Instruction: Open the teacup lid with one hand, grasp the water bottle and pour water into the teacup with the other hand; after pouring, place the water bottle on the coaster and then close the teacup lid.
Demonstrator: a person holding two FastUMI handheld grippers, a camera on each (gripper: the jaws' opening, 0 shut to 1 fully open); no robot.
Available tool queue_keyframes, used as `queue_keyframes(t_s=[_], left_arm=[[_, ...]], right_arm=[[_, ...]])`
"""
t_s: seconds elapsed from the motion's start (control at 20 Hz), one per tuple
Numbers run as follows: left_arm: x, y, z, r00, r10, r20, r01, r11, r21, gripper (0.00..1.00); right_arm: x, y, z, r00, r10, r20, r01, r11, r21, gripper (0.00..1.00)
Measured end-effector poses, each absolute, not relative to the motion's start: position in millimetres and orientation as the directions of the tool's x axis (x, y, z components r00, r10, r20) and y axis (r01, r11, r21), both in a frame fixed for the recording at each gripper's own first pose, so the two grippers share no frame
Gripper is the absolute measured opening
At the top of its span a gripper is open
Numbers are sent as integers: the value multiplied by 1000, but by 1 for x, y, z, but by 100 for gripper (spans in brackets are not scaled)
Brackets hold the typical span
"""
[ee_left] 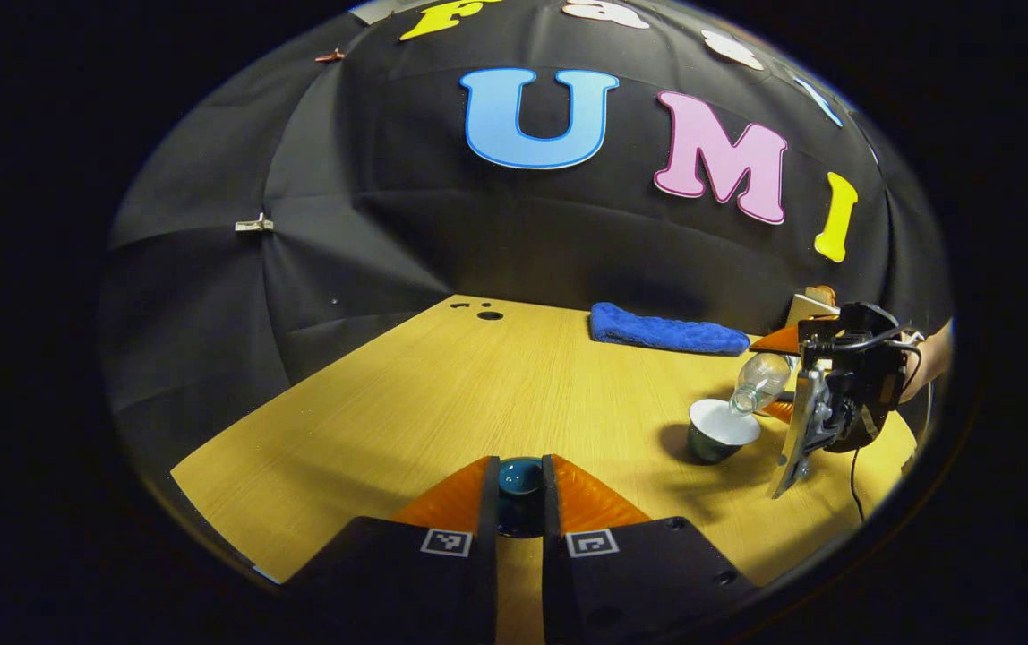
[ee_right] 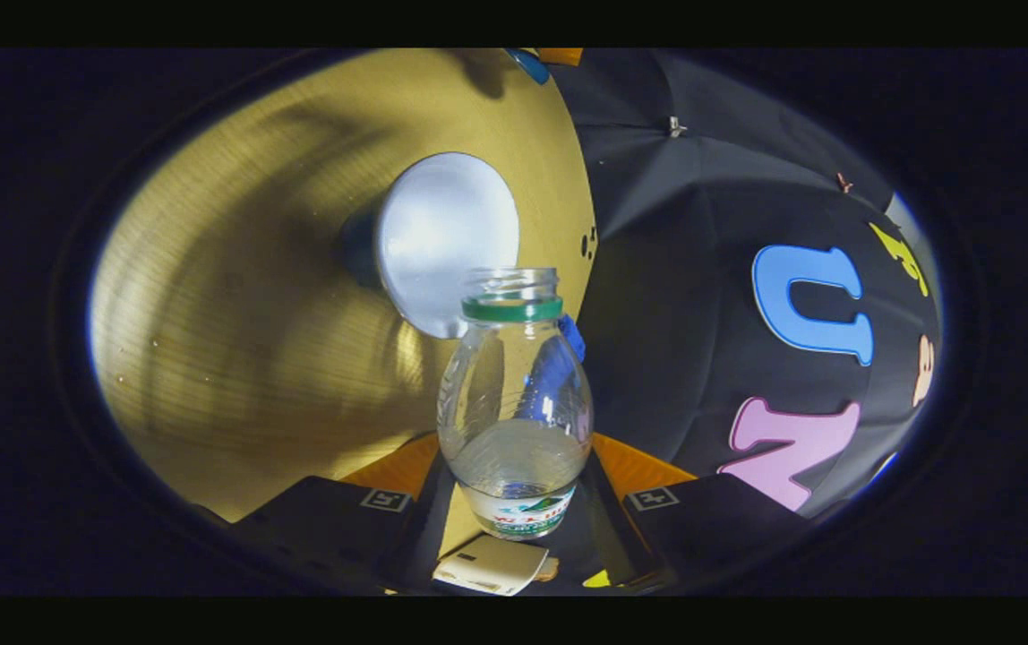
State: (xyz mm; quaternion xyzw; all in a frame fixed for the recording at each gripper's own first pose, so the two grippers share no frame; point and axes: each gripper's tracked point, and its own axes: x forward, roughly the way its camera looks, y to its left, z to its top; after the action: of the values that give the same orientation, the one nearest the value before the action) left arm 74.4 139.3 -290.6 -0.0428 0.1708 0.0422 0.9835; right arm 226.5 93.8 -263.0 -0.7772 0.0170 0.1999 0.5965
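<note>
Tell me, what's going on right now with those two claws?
Left gripper shut on dark teal teacup lid. Right gripper shut on clear plastic water bottle, tipped over white-lined teacup. Nothing blocking.

Table (ee_left: 442, 394) matt wood grain; towel (ee_left: 666, 331) fluffy cloth; water bottle (ee_right: 514, 403) clear glossy plastic; teacup lid (ee_left: 519, 477) glossy glazed.

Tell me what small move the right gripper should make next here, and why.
Probably tip the water bottle a little further. It is tilted with its open mouth over the teacup, and in the right gripper view water is sitting low in the body. The left gripper holds the lid aside.
</note>
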Motion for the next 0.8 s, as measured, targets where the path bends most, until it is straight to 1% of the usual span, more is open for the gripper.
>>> queue_keyframes(t_s=[0.3,0.6,0.65,0.7,0.8], left_arm=[[71,135,-293,938,59,-342,-89,993,-72,24],[70,131,-293,937,52,-345,-82,994,-73,24],[71,130,-294,937,51,-344,-80,994,-72,27],[72,129,-293,938,51,-343,-80,994,-70,24],[72,128,-292,939,49,-341,-78,994,-72,24]], right_arm=[[229,100,-260,909,236,-343,-250,-348,-904,72],[231,102,-260,908,243,-343,-242,-363,-900,72],[231,102,-259,906,247,-343,-238,-373,-897,72],[232,103,-259,904,253,-345,-234,-383,-893,72],[233,104,-258,902,256,-346,-227,-400,-888,72]])
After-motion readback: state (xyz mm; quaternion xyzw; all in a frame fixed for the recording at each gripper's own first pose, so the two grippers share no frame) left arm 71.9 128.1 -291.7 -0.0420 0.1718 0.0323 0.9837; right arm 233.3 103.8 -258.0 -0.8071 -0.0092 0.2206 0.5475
